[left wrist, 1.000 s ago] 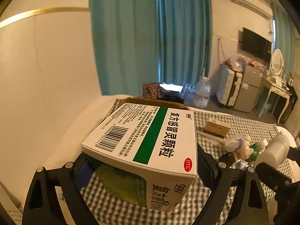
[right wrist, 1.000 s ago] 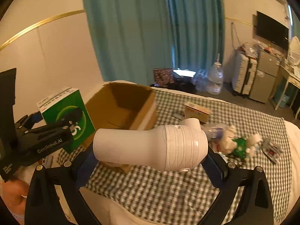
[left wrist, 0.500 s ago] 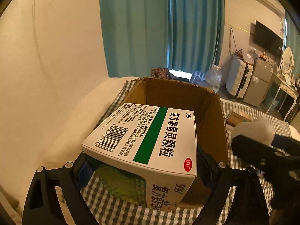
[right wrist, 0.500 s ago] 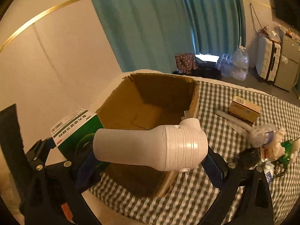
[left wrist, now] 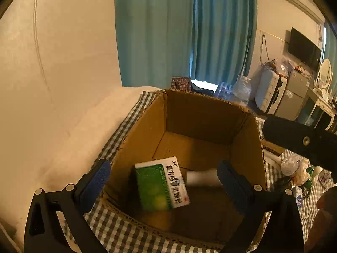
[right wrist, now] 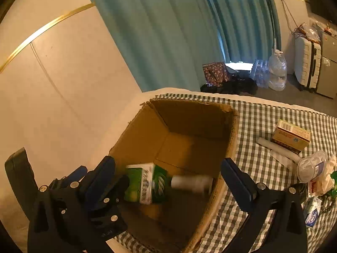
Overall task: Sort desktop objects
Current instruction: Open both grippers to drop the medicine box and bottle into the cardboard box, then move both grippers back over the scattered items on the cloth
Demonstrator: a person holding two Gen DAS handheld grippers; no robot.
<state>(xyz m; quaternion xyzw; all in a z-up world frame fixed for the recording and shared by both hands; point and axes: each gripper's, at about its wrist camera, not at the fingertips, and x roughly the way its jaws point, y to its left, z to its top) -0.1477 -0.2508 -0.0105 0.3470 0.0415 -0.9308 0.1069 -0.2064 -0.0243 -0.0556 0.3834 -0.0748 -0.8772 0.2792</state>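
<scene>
An open cardboard box (left wrist: 147, 130) (right wrist: 143, 135) stands on the checked tablecloth. Inside it are a green and white medicine box (left wrist: 162, 184) (right wrist: 147, 182) and a white plastic bottle (left wrist: 201, 177) (right wrist: 191, 182), both blurred as if moving. My left gripper (left wrist: 163, 181) is open and empty above the box's near side. My right gripper (right wrist: 168, 179) is open and empty above the box too. The left gripper's body shows at the lower left of the right wrist view.
On the cloth right of the box lie a small brown carton (right wrist: 290, 136), white tubes (right wrist: 273, 146), a crumpled plastic bag (right wrist: 313, 166) and small packets (right wrist: 313, 213). A wall and teal curtains stand behind the table.
Both grippers moved over the cardboard box and opened. The medicine box left my left gripper and the white bottle left my right gripper; both are now inside the box.
</scene>
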